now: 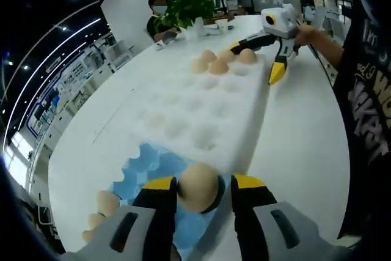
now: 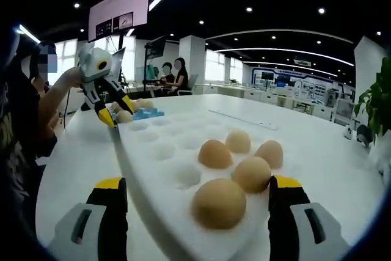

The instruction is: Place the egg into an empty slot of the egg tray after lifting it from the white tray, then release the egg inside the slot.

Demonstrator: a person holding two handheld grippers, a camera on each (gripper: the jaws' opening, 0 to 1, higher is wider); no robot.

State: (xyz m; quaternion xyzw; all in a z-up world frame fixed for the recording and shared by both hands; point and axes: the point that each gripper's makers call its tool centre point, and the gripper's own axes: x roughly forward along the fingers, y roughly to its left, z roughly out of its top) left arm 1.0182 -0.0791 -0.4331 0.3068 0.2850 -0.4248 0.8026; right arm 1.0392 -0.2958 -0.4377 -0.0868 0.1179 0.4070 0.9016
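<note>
My left gripper [image 1: 199, 189] is shut on a tan egg [image 1: 197, 186], held just over the blue egg tray [image 1: 146, 163] at the near end of the white tray [image 1: 195, 114]. Other eggs [image 1: 107, 202] sit in the blue tray's left slots. Several eggs [image 1: 218, 66] rest at the white tray's far end. My right gripper [image 1: 256, 59] is there, open. In the right gripper view my right gripper [image 2: 198, 197] straddles the white tray's [image 2: 159, 151] egg-filled corner, an egg [image 2: 218, 203] between its wide jaws without contact. The left gripper [image 2: 116, 114] holds its egg [image 2: 124, 116] by the blue tray [image 2: 146, 113].
Everything lies on a long white table [image 1: 299, 145]. A potted plant [image 1: 186, 7] stands at its far end, with a seated person behind it. The person holding the grippers stands along the table's side [image 2: 30, 108]. Two people [image 2: 174, 74] sit far off.
</note>
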